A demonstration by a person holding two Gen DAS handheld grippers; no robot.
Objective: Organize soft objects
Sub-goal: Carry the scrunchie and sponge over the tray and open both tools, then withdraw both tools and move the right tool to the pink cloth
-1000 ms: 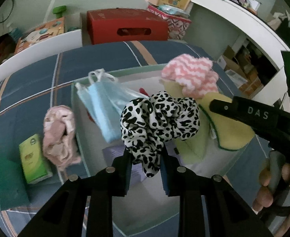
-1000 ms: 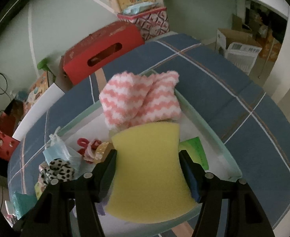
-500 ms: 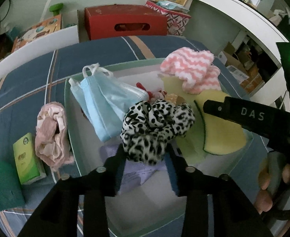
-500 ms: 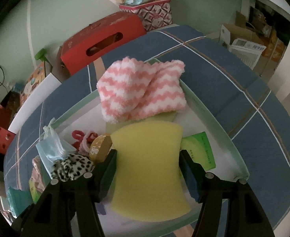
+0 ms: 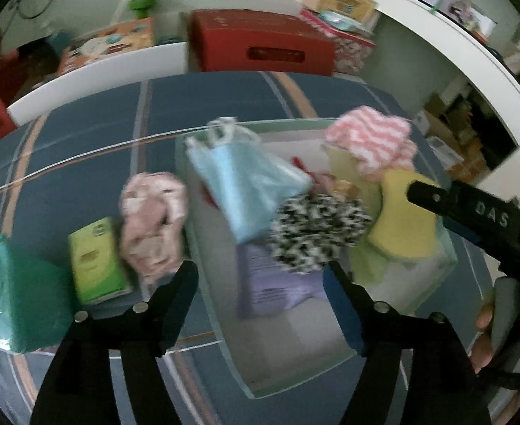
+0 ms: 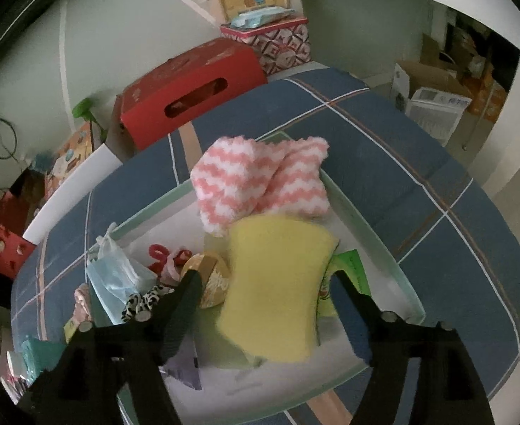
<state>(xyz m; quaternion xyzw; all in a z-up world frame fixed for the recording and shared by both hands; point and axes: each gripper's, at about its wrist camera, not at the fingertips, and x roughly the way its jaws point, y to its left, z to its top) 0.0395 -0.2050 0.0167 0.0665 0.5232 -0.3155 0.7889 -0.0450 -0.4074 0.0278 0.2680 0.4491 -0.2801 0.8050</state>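
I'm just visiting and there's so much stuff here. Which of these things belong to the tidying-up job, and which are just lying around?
Part of the job:
- tray
- leopard scrunchie
- yellow sponge
- pink zigzag cloth
- blue face masks
- pink fabric bundle, not yet in the tray
- left gripper and right gripper, both open

Just lying about:
- red box
- patterned box
- cardboard cartons

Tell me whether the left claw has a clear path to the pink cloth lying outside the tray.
Probably yes: the left claw is open and empty, and the pink cloth lies uncovered just ahead, beside the green box.
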